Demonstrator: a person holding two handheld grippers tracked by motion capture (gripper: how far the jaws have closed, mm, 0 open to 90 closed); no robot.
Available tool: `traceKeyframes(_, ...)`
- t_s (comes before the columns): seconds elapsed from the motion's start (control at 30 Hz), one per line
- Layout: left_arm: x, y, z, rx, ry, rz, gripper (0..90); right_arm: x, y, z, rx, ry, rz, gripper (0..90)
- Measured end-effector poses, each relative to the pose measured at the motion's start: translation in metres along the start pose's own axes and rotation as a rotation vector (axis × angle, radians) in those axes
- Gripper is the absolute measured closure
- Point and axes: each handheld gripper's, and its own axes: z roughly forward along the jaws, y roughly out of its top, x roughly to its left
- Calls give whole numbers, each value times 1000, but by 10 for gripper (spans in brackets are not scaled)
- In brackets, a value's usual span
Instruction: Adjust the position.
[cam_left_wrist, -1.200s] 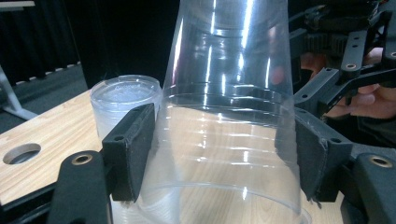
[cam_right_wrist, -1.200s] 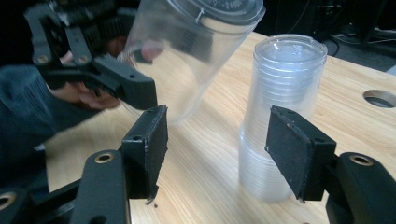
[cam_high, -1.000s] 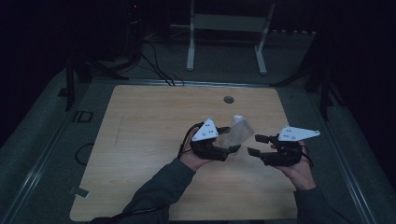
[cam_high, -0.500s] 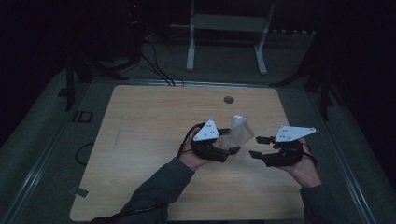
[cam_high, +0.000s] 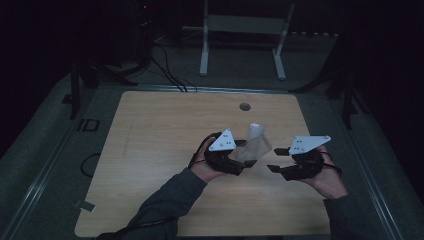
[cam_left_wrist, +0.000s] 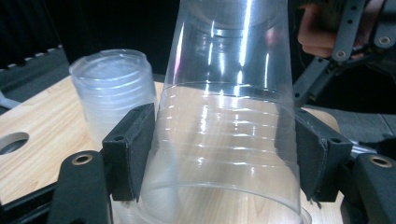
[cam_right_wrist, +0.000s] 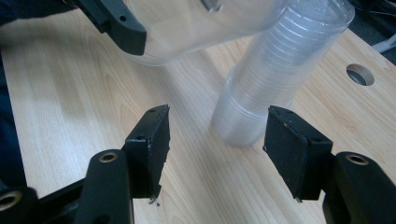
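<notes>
From the high view, the left gripper (cam_high: 248, 161) holds a clear plastic cup (cam_high: 256, 145) above the wooden table (cam_high: 150, 150), and the right gripper (cam_high: 274, 159) hangs just beside it.

In the left gripper view, both pads press the cup's (cam_left_wrist: 229, 121) ribbed wall; nothing is inside it.

In the right gripper view, the jaws, having just narrowed, stand apart with nothing between them; a stack of nested cups (cam_right_wrist: 275, 74) stands upside down on the table beyond.

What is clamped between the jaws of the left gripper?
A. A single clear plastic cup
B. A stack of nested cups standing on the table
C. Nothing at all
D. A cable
A: in the left gripper view, the two black pads of the left gripper press on the sides of one clear plastic cup, while the stack of cups stands apart on the table.
</notes>
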Motion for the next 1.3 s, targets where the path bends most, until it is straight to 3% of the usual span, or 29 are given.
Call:
traceKeyframes(0.47,-1,-3,8,93,-49,39,304,2,4,-1,74,1,-61,399)
traceKeyframes(1.3,-7,-3,21,224,-60,129,309,4,15,0,233,19,-163,375)
